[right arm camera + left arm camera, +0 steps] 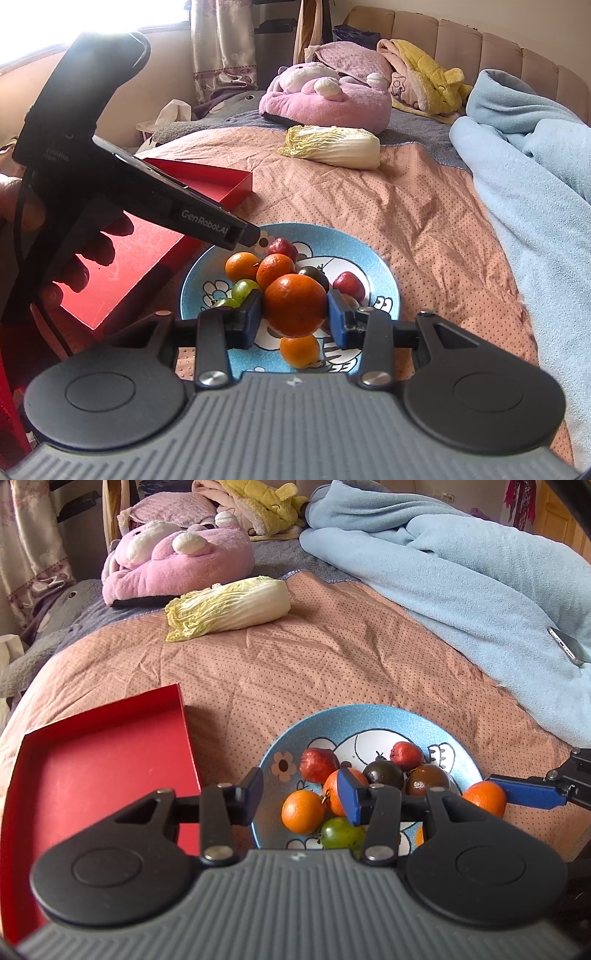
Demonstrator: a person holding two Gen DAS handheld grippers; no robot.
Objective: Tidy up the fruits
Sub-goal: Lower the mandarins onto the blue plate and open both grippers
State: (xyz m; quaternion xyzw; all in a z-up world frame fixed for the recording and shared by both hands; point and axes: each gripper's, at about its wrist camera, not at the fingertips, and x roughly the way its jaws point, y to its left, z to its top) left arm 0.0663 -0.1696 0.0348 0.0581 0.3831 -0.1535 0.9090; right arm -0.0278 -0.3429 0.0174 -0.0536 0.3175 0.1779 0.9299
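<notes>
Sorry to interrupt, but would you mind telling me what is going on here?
A person is sorting fruit on a bed with two handheld grippers. The right gripper is shut on an orange above the blue plate. The left gripper hovers open over the plate, holding nothing. The red tray beside it holds nothing in view.

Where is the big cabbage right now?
The cabbage lies on the pink bedspread, past the blue plate of fruit, just in front of the pink plush toy.

text: "GenRobot.AI" in white | on: side of the black plastic handheld left gripper body | place: up and left of the right wrist view's jaws | second small white print higher on that body: too blurred to read
</notes>
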